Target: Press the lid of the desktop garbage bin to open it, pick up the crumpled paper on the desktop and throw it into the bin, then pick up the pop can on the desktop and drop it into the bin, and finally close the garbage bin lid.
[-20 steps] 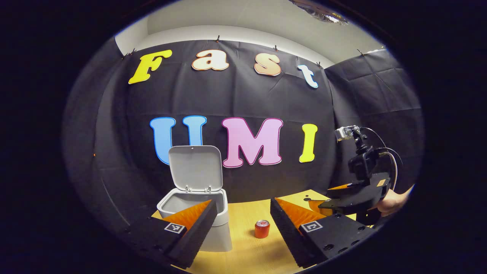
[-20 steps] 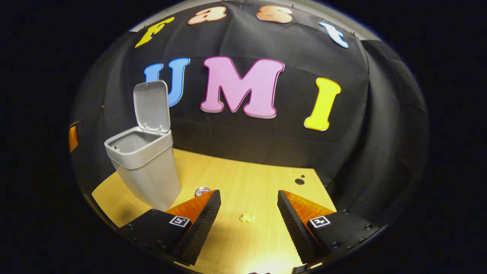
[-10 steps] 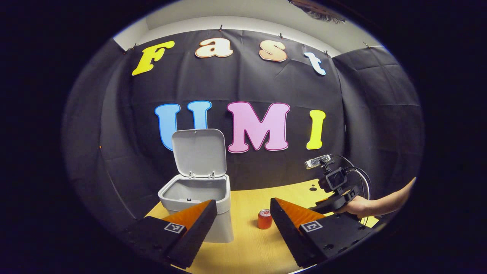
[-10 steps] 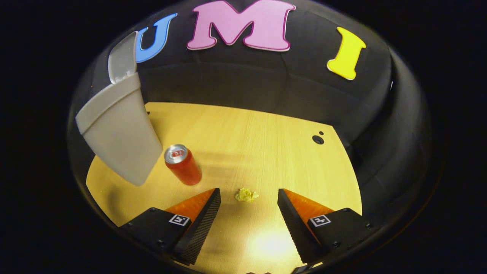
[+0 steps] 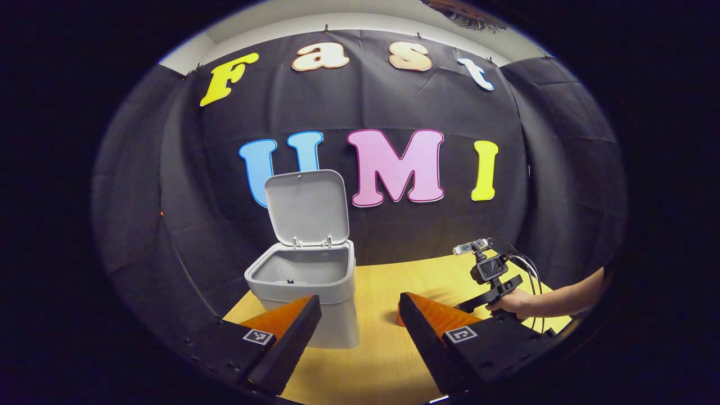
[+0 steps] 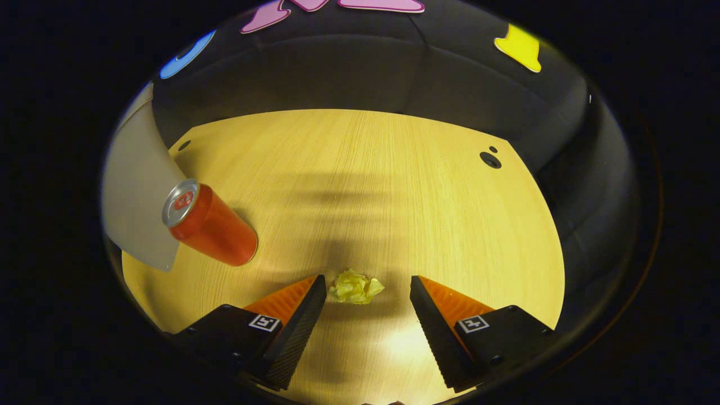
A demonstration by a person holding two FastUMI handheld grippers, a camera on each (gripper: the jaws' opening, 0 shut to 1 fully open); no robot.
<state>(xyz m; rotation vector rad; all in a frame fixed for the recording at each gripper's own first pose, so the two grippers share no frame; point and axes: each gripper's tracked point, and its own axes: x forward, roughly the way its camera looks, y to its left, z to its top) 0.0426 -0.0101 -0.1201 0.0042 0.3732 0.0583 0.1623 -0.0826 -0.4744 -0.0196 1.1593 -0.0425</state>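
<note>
In the left gripper view the grey bin (image 5: 306, 287) stands on the wooden table with its lid (image 5: 306, 207) raised upright. My left gripper (image 5: 360, 301) is open, hovering in front of the bin. Its right finger hides most of the red can (image 5: 399, 320). Farther right, a hand holds the right gripper (image 5: 484, 292) low over the table. In the right gripper view the crumpled yellow paper (image 6: 355, 287) lies on the table just ahead of the gap between the open fingers of my right gripper (image 6: 368, 280). The red can (image 6: 209, 224) stands to the left, beside the bin's wall (image 6: 135, 197).
The wooden table (image 6: 365, 185) has two small dark holes at its far right (image 6: 490, 160) and one at the far left (image 6: 184, 145). Black cloth walls close in the back and sides. Open tabletop stretches beyond the paper.
My right gripper has tipped down and dropped toward the table, so the paper and can loom larger and the paper now sits by its fingertips. My left gripper shifted slightly; the can slid behind its right finger.
</note>
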